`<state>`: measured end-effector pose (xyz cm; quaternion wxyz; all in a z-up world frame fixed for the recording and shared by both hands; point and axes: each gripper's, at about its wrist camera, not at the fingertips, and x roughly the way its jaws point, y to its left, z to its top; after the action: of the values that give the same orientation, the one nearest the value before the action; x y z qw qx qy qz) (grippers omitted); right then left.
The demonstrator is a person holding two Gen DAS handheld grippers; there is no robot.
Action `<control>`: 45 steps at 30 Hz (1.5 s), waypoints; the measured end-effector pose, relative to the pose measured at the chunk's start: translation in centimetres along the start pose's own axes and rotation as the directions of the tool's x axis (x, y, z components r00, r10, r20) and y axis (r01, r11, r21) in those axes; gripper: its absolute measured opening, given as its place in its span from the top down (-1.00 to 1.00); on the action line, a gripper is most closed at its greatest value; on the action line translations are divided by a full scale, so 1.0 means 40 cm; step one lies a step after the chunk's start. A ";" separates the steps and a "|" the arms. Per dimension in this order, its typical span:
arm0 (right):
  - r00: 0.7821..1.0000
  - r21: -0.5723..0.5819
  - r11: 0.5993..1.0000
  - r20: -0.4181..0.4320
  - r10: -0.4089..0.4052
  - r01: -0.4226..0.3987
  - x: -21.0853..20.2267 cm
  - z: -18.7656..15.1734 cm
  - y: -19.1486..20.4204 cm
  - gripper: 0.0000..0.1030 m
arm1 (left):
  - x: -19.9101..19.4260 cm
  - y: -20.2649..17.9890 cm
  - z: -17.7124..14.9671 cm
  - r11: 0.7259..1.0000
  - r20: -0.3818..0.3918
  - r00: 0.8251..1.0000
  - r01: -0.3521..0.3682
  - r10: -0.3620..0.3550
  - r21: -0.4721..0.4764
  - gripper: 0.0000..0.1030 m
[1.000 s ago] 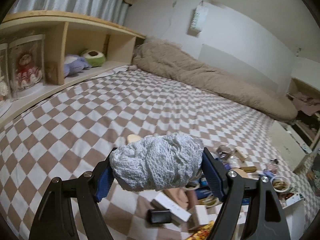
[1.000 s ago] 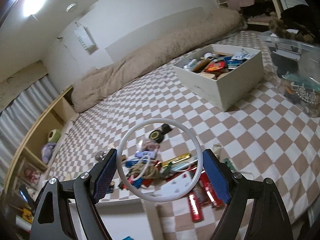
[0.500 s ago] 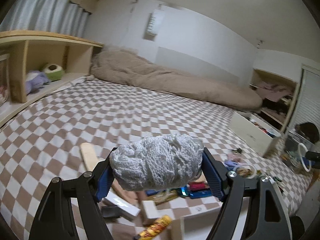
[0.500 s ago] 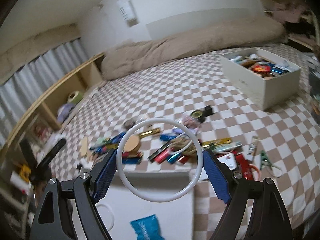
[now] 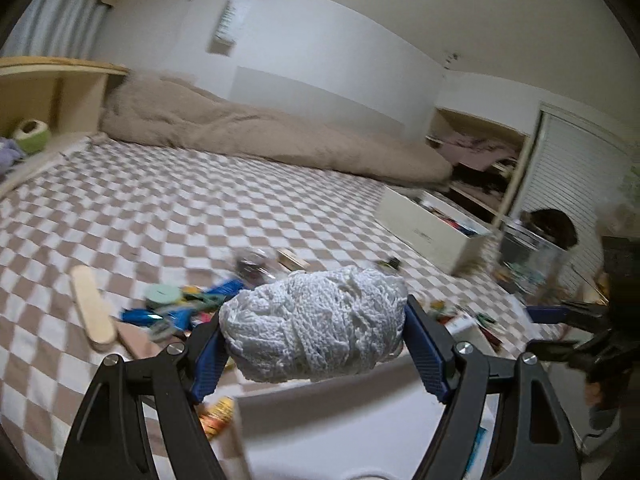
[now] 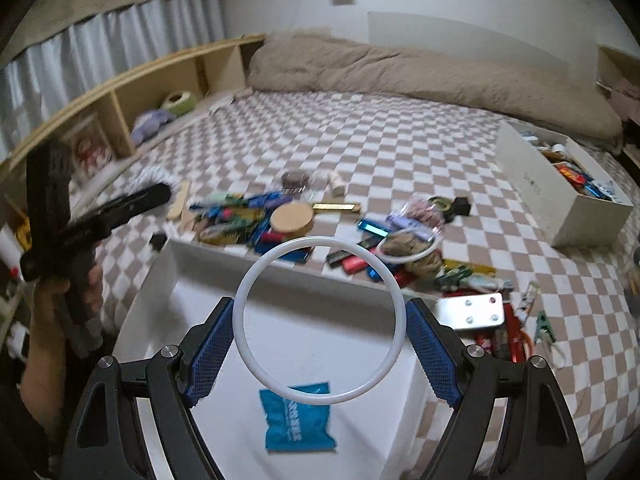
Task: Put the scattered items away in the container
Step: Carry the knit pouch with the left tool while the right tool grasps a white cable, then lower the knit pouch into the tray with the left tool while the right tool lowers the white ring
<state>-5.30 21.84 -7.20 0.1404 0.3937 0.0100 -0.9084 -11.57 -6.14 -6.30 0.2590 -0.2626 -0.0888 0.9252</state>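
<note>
Standing by the bed here. Left gripper [image 5: 314, 334] has its blue pads squeezed on a white knit bundle [image 5: 316, 326], held up over the near wall of the white box [image 5: 320, 404]. Right gripper [image 6: 320, 326] is clamped on a thin white ring [image 6: 320, 322], pads pressing it from both sides, and it hangs right over the box [image 6: 176, 276] too.

The right view shows the inside of the box: white floor with a blue packet [image 6: 298, 416] lying flat on it, below the ring. The left view is too blurred and too blocked by the bundle to see into the box at all.

The pile [image 6: 320, 228] of scattered stuff sits on the checked bedspread [image 6: 380, 148] just past the box's far wall. From the right side you can pick things out: a round tan lid [image 6: 291, 218], a gold bar [image 6: 336, 208], a second white ring [image 6: 408, 248] on a brown lump, a metal plate [image 6: 470, 312] at the box's right corner with red scissors [image 6: 516, 340] next to it. In the left view the pile [image 5: 192, 308] is mostly smear, though a pale wooden stick [image 5: 92, 308] shows clearly at its left edge.

A second, cream box [image 6: 560, 200] full of things sits well to the right of the pile, near the beige duvet [image 6: 420, 72]. The left view [image 5: 432, 228] also shows a shelf of clothes [image 5: 480, 152] behind it, which the right view cuts off. Each camera catches the other gripper: the right one [image 5: 568, 332] shows at the far right edge, and the left one [image 6: 124, 208] shows at the left with the hand [image 6: 52, 308] on its handle.
</note>
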 end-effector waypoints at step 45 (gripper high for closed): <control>0.969 -0.036 0.996 -0.229 -0.089 0.083 0.216 -0.099 0.029 -0.64 | 0.152 -0.102 -0.128 0.994 -0.335 0.942 0.041 -0.005 0.102 -0.53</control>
<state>-7.79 19.12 -16.03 0.1040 0.4935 0.0549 -0.8617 -11.49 0.67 -12.08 0.2949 -0.4004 0.0034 0.8676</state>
